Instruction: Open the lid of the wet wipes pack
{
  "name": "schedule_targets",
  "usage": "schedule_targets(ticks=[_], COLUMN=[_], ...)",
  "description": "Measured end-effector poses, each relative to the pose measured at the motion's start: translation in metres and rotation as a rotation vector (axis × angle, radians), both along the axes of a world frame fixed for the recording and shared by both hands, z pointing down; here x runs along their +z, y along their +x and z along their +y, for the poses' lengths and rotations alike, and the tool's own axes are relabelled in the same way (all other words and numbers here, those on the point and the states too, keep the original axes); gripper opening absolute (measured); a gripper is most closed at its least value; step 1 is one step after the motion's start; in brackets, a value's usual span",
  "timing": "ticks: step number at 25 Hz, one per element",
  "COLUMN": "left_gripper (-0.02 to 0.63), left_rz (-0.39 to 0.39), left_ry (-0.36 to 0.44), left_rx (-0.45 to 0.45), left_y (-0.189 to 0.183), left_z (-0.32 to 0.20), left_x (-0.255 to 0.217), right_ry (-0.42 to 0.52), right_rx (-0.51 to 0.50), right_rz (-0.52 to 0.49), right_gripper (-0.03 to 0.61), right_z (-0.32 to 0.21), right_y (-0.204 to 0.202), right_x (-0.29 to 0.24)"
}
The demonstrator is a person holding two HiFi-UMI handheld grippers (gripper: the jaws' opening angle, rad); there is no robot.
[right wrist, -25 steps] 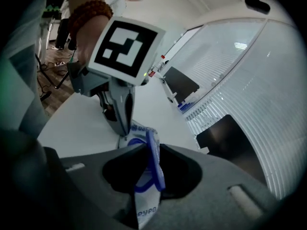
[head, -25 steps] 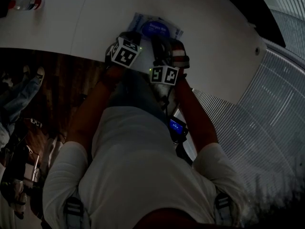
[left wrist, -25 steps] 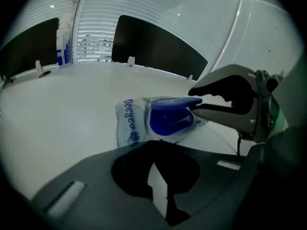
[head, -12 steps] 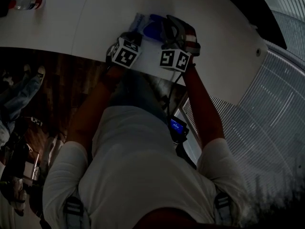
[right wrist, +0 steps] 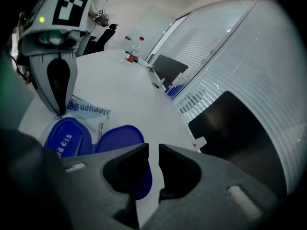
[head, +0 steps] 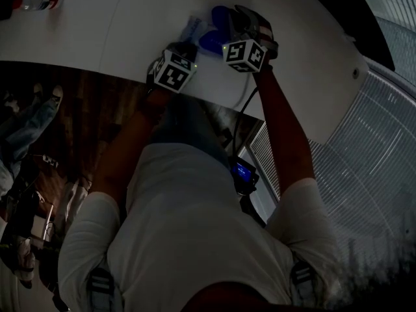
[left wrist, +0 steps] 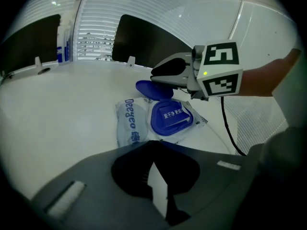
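As the lid (right wrist: 120,140) lies open, the pack (left wrist: 128,123) looks soft and light: left claw (left wrist: 151,145), closed, pins its edge; right claw (right wrist: 153,150) slightly apart, empty.

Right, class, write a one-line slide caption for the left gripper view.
Wet wipes pack on a white table, blue lid open beside the right gripper.

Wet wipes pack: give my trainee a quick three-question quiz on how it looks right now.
1. True or false: the blue lid of the wet wipes pack is shut flat.
2. Which gripper's tip comes down at the corner of the pack's printed film? A left, B right, C neither.
3. Fill in: the pack lies on a ___ table.
Key: 1 false, it is swung open; 2 A, the left gripper; 3 white.
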State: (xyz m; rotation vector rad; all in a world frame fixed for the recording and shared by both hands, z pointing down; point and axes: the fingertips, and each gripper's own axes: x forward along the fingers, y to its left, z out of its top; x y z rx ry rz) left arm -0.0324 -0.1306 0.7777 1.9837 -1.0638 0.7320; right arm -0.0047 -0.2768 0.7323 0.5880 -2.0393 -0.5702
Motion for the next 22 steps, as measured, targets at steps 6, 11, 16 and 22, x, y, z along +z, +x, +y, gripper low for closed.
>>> schedule_targets(ticks=[6,11,16,22], left_gripper=[0.003,0.003,0.003,0.003], left_rz=[0.005,0.009,0.005,0.006], left_ry=[-0.005,-0.002,0.024,0.101], left_rx=[0.001,0.01,0.009,-0.004], left_y=[-0.001,-0.002,-0.011,-0.01], left_z=[0.001,0.001,-0.004,-0.014], left_x=[0.002,0.002,-0.017,-0.058], right_ry=[-0.046,-0.06,-0.094,-0.097], right_rx=[-0.002,0.043,0.167,0.263], right_rz=[0.025,-0.028,-0.216,-0.445], right_gripper=[0.056,0.048,0.033,0.002], right_z=[0.003,0.005,0.005,0.016], right_y=[0.001,0.001,0.003,0.014], right_x=[0.029,0.018,-0.027,-0.096])
